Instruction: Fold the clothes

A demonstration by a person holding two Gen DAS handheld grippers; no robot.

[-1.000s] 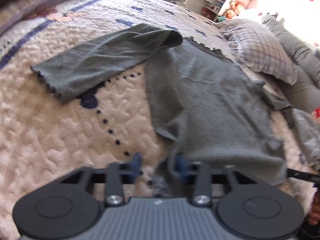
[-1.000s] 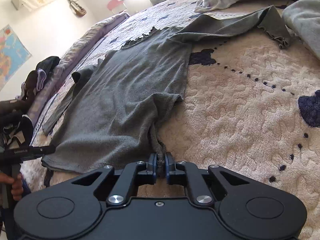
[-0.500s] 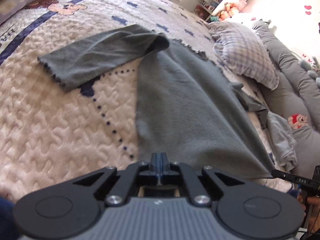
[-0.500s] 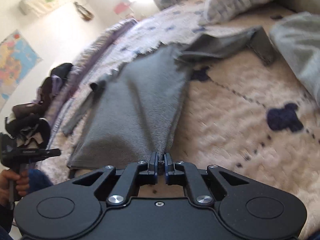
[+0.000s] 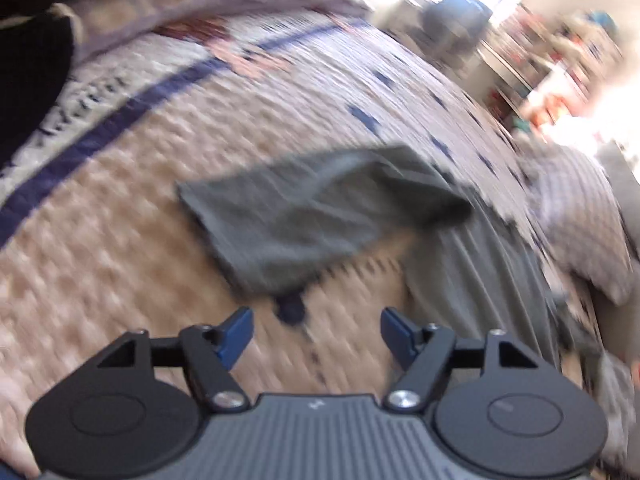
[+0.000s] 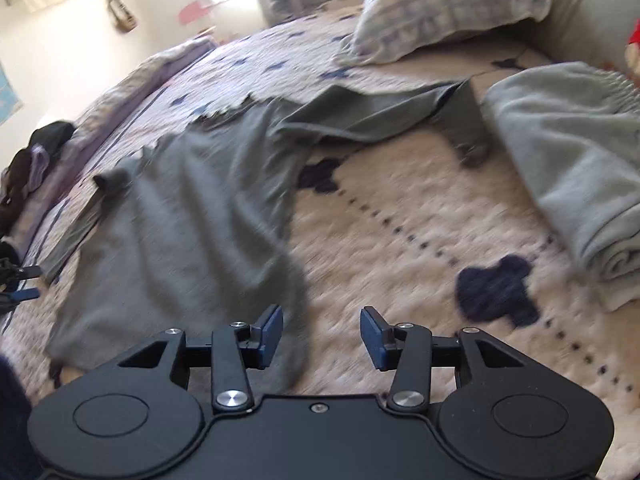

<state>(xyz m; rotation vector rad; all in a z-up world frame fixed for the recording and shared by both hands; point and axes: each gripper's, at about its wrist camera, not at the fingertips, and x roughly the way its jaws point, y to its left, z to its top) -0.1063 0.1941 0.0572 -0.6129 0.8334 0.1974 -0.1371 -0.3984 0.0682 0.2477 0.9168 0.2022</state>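
Note:
A grey long-sleeved shirt (image 6: 192, 232) lies spread on the quilted bedspread (image 6: 400, 240). In the blurred left wrist view its one sleeve (image 5: 312, 216) stretches out to the left, and the body (image 5: 480, 272) runs down the right side. My left gripper (image 5: 317, 328) hangs over bare bedspread just short of that sleeve; its jaws are opening with nothing between them. My right gripper (image 6: 322, 330) is opening too. The shirt's lower corner lies loose by its left finger (image 6: 272, 328), with no pad pressing on it. The other sleeve (image 6: 380, 120) lies folded towards the pillow.
A checked pillow (image 6: 448, 8) and a grey bolster (image 6: 580, 8) lie at the head of the bed. A folded pale grey garment (image 6: 568, 168) lies to the right of the shirt. Dark clothes (image 6: 24, 168) are piled at the bed's far left edge.
Both grippers were shut on the shirt's lower hem and have let it go, now standing open. The left one has swung left towards the spread sleeve. The right one has lifted a little.

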